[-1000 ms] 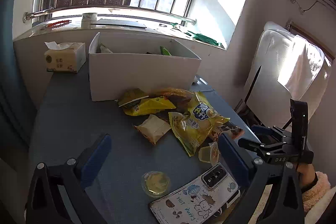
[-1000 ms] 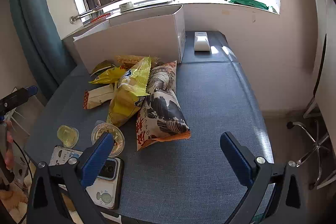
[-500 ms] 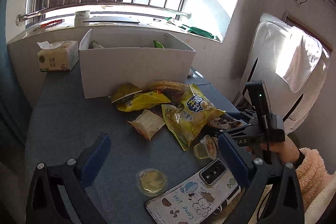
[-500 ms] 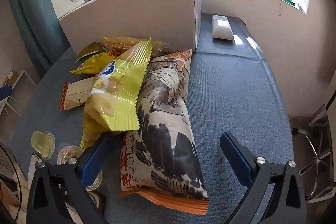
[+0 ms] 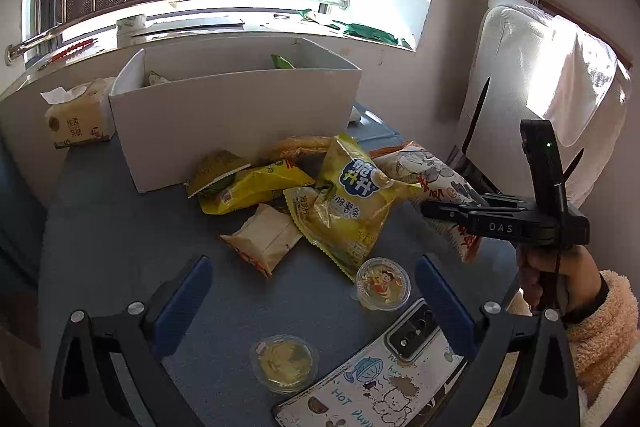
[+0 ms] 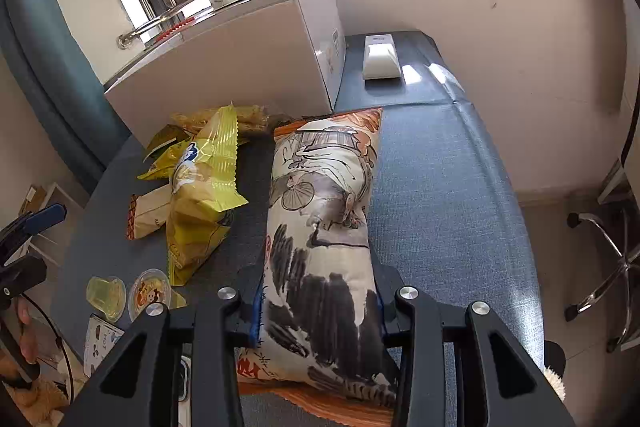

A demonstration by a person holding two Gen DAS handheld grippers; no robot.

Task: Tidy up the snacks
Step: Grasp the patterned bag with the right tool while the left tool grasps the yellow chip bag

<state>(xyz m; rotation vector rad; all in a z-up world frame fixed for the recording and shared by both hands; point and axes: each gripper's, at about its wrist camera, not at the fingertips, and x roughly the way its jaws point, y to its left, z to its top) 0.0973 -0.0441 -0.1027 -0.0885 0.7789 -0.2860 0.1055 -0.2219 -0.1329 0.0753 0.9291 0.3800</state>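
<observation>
My right gripper (image 6: 318,301) is shut on the near end of a long white and orange snack bag with ink drawings (image 6: 320,219); the bag still lies along the blue table. It also shows in the left wrist view (image 5: 432,183), with the right gripper (image 5: 448,211) on it. My left gripper (image 5: 312,291) is open and empty above two jelly cups (image 5: 382,283) (image 5: 285,362). A yellow chip bag (image 5: 352,199), a beige packet (image 5: 266,239) and other yellow snacks (image 5: 248,183) lie piled before a white cardboard box (image 5: 240,111).
A phone in a cartoon case (image 5: 384,375) lies at the table's near edge. A tissue pack (image 5: 78,119) stands left of the box. A white device (image 6: 380,57) lies behind the box by the wall. A chair (image 5: 548,95) stands to the right.
My right gripper moved forward over the long bag's near end and closed on it. The left gripper moved a little closer to the jelly cups, staying open.
</observation>
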